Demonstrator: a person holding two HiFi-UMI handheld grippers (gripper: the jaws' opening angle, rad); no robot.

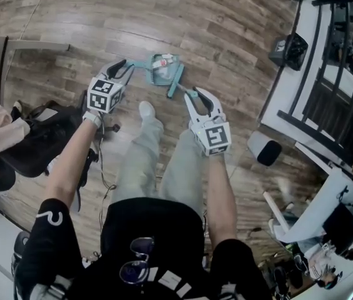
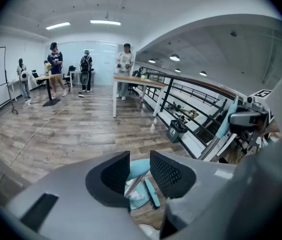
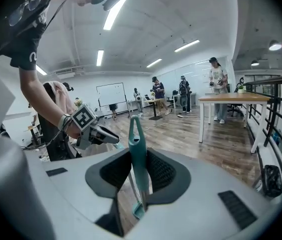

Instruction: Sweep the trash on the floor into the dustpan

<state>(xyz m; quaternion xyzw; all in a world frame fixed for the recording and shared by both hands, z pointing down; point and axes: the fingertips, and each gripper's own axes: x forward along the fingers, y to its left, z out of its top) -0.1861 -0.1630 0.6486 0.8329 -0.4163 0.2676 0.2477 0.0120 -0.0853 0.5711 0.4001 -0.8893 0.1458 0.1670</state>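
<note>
Both sets of jaws are clenched: my left gripper (image 1: 125,66) on the dustpan (image 1: 163,75) handle, my right gripper (image 1: 196,95) on the brush (image 1: 178,84). Trash (image 1: 164,60) lies inside the dustpan, upper centre of the head view. No loose trash shows on the floor (image 1: 226,36) nearby, so I judge the sweeping nearly complete.

The teal dustpan (image 1: 161,75) holds white and red trash (image 1: 164,60), its handle gripped by the left gripper (image 1: 125,67). The teal brush (image 1: 178,86) meets its edge, its handle clamped in the right gripper (image 1: 196,96).
</note>
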